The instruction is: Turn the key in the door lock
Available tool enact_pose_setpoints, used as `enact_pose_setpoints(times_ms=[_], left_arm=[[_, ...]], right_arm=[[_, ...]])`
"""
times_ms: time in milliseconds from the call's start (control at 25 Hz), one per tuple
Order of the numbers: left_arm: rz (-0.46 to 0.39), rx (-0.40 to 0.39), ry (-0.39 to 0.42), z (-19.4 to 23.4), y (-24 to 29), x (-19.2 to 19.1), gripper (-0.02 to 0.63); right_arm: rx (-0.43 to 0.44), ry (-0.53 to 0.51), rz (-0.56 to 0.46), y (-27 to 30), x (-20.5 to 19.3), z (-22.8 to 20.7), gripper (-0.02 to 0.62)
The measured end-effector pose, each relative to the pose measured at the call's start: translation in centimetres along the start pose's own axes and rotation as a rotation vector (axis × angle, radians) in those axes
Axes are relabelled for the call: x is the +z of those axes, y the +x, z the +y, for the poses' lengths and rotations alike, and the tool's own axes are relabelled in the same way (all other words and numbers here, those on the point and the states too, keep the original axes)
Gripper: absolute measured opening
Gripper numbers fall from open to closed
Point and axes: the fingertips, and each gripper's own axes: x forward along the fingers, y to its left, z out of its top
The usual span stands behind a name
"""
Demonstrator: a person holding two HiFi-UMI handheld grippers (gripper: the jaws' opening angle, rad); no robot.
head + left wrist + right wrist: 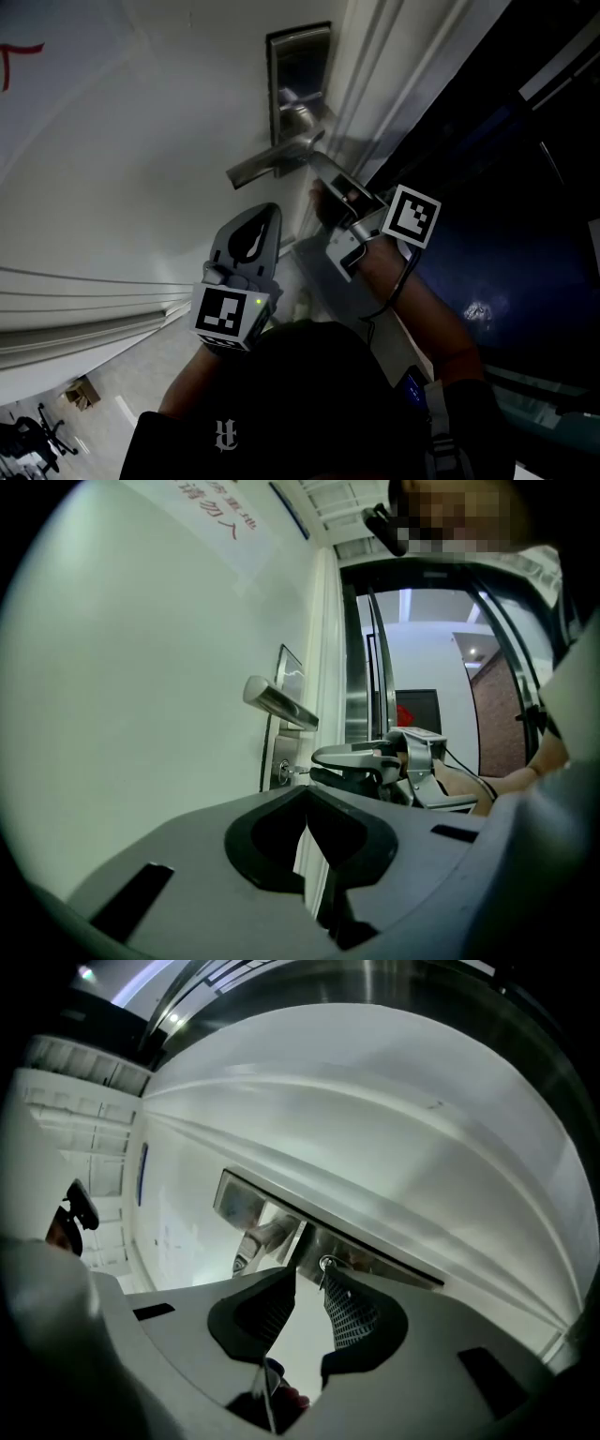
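Key (295, 770) sits just ahead of right gripper (309, 1275) — jaws narrowly apart, nothing held.

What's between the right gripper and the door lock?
The key, sticking from the lock toward the right gripper, jaws open; left gripper view shows it.

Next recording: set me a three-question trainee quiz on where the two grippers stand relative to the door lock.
1. True or false: the left gripper is clamped on the door handle.
2. Which gripper is up at the key in the lock? A) the left gripper B) the right gripper C) both
3. Fill in: the right gripper's jaws stand ____ (apart / together).

Key: 1 false, it is shut on nothing, away from the door handle. 2 B. 3 apart.
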Motion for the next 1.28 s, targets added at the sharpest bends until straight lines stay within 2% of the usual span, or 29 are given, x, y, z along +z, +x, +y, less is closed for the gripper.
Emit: enact_pose_setpoints(times_ms=[120,200,240,320,440,520,680,760,840,920,1280], left_arm=[[0.001,-0.005,0.001,-0.2,0.0,0.0,0.006],[0.002,-0.01,0.003,-0.4,0.1,0.0,0.006],[0.004,-0.012,0.004,-0.5,0.1,0.0,0.006],[0.007,-0.014,0.001,-0.6,0.0,-0.1,0.006],[0.002,-0.012,-0.001,-0.6,0.0,0.0,0.006],[0.0,-0.012,0.01,-0.6,0.0,0.1,0.006],[0.002,-0.006,0.012,-0.6,-0.1,0.2,0.006],[-0.002,-0.001,0.013,-0.4,-0.1,0.2,0.006],[-0.002,0.007,0.01,-0.3,-0.2,0.3,0.006],[0.003,0.01,0.009,-0.1,-0.2,0.2,0.006],[0.02,0.015,-0.005,0.2,0.0,-0.1,0.006]], right_arm=[[0.009,-0.09,0.032,-0.3,0.2,1.1,0.075],[0.001,-0.218,0.065,-0.2,0.0,1.7,0.075],[-0.02,-0.319,0.085,-0.2,-0.2,1.8,0.075],[-0.072,-0.621,0.126,-0.3,-0.5,2.0,0.075],[-0.141,-1.218,0.195,-0.3,-1.4,3.0,0.075],[-0.185,-1.557,0.233,-0.1,-2.3,3.4,0.075],[-0.285,-2.119,0.228,0.4,-3.2,2.9,0.075],[-0.326,-2.331,0.234,0.6,-3.6,2.2,0.075],[-0.351,-2.442,0.241,0.8,-3.7,1.6,0.075],[-0.373,-2.502,0.244,1.0,-3.7,1.1,0.075],[-0.422,-2.61,0.191,2.7,-3.2,0.1,0.075]])
